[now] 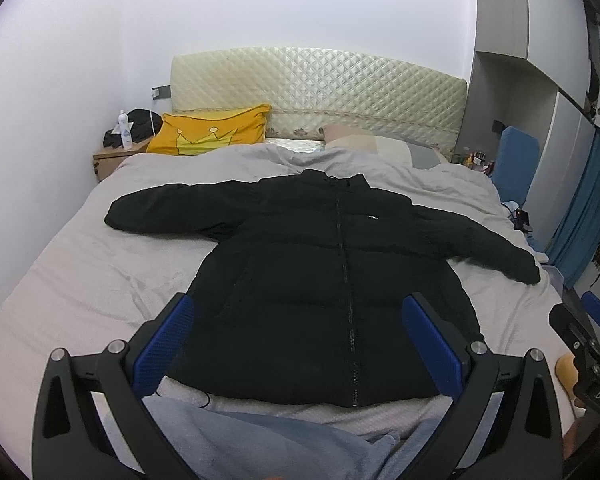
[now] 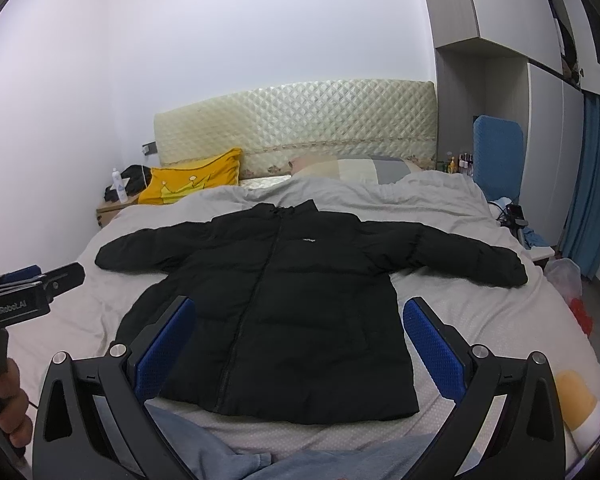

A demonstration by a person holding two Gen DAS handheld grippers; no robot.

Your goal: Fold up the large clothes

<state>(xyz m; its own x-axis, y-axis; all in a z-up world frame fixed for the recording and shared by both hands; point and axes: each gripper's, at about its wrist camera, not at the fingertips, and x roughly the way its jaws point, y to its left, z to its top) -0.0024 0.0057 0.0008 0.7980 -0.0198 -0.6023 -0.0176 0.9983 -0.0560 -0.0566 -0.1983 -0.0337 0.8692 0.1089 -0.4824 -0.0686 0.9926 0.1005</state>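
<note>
- Black puffer jacket (image 1: 320, 276) spread front-up on the grey bed sheet (image 1: 80, 276) in the left wrist view, zip closed down the middle, collar toward the quilted cream headboard (image 1: 320, 88), both sleeves stretched out to the sides.
- Left gripper (image 1: 298, 344) released, blue-padded fingers (image 1: 164, 344) wide apart above the jacket's hem, holding nothing, apart from the cloth.
- Yellow crown pillow (image 1: 212, 130) at the head of the bed, left side, beside a wooden nightstand (image 1: 114, 160) carrying a white bottle (image 1: 125, 130) and a dark bundle.
- Grey-blue garment (image 1: 260, 440) bunched at the near edge, below the hem.
- Right gripper seen only partly at the far right edge here.
- Same jacket (image 2: 284, 308) in the right wrist view, flat and unfolded, small white chest logo visible, hem nearest the camera.
- Right gripper (image 2: 298, 344) also released, blue fingers (image 2: 436, 352) spread over the lower part of the jacket, grasping nothing.
- Left gripper's black body (image 2: 16, 304) at the left edge, held by a hand (image 2: 10, 404) on its handle.
- Blue padded board (image 2: 496, 156) upright by the wardrobe (image 2: 548, 160) on the right.
</note>
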